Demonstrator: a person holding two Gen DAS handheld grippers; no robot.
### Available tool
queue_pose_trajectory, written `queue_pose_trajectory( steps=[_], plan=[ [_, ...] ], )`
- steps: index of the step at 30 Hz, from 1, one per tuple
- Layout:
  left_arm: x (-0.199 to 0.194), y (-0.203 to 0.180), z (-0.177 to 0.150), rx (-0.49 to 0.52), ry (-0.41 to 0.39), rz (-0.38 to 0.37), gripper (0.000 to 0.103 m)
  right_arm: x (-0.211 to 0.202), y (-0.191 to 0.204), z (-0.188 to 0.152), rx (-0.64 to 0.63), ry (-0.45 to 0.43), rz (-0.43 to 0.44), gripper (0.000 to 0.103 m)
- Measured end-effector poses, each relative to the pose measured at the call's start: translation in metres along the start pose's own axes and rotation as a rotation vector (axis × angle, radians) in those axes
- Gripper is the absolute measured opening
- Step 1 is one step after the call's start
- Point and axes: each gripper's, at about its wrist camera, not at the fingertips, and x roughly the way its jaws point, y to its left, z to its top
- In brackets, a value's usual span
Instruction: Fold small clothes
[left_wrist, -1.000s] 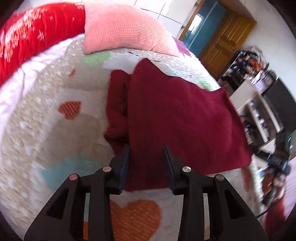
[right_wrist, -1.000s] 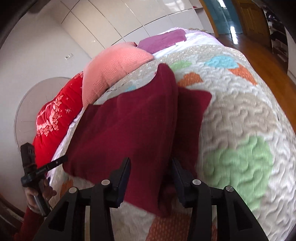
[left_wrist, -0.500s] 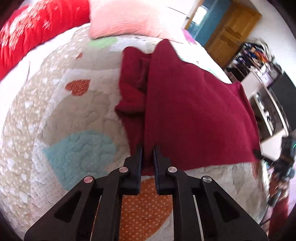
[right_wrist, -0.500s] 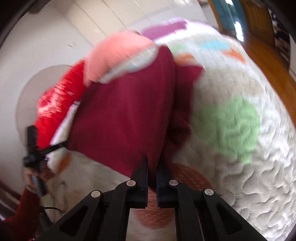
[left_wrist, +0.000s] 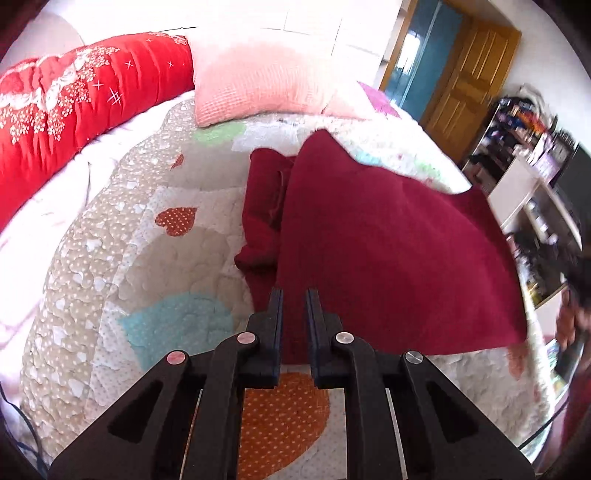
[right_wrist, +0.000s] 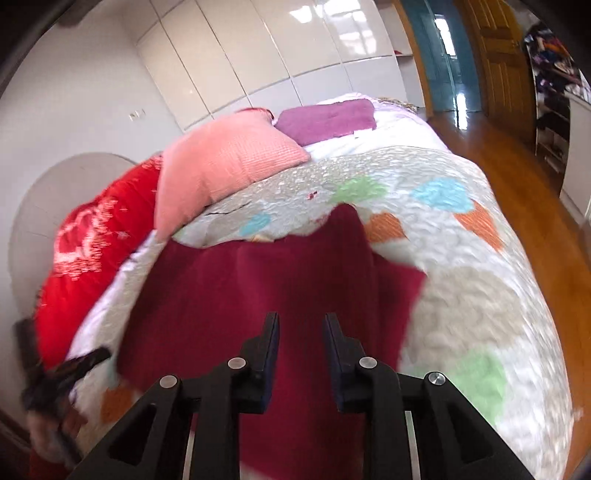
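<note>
A dark red garment (left_wrist: 388, 251) lies spread on a quilted bedspread (left_wrist: 110, 258), with a folded-in part bunched along its left side. It also shows in the right wrist view (right_wrist: 266, 295). My left gripper (left_wrist: 294, 306) stands at the garment's near edge with its jaws a small gap apart and cloth between them; the grip itself is unclear. My right gripper (right_wrist: 300, 332) is over the garment's near edge with its jaws partly open, cloth showing between and below them.
A pink pillow (left_wrist: 258, 85) and a red patterned bolster (left_wrist: 74, 110) lie at the bed's head. A purple pillow (right_wrist: 325, 120) lies farther back. A wooden floor (right_wrist: 517, 155) runs along the bed's right side. Shelves with clutter (left_wrist: 535, 177) stand beyond the bed.
Both grippers closed on the garment's near edge half a second ago. Now both jaws stand wider apart, the right more so, and both views have shifted.
</note>
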Motion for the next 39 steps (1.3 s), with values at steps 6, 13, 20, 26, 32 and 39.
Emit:
queue_pose_trajectory(
  steps=[6, 13, 20, 26, 32, 39],
  plan=[
    [0.022, 0.001, -0.001, -0.021, 0.017, 0.042, 0.01, 0.078, -0.02, 0.03, 0.052, 0.075, -0.148, 0.023],
    [0.036, 0.016, -0.004, -0.079, 0.019, 0.035, 0.045, 0.089, 0.002, 0.052, 0.021, 0.104, -0.141, 0.026],
    [0.034, 0.026, -0.006, -0.114, 0.021, -0.013, 0.047, 0.09, 0.09, 0.048, -0.049, 0.118, 0.136, 0.035],
    [0.031, 0.029, -0.008, -0.115, 0.022, -0.026, 0.047, 0.115, 0.167, 0.031, -0.16, 0.17, 0.225, 0.035],
    [0.027, 0.029, -0.008, -0.102, 0.014, -0.025, 0.047, 0.145, 0.223, 0.027, -0.215, 0.231, 0.246, 0.044],
    [0.028, 0.031, -0.008, -0.118, 0.018, -0.056, 0.047, 0.196, 0.256, 0.019, -0.323, 0.308, 0.107, 0.005]
  ],
)
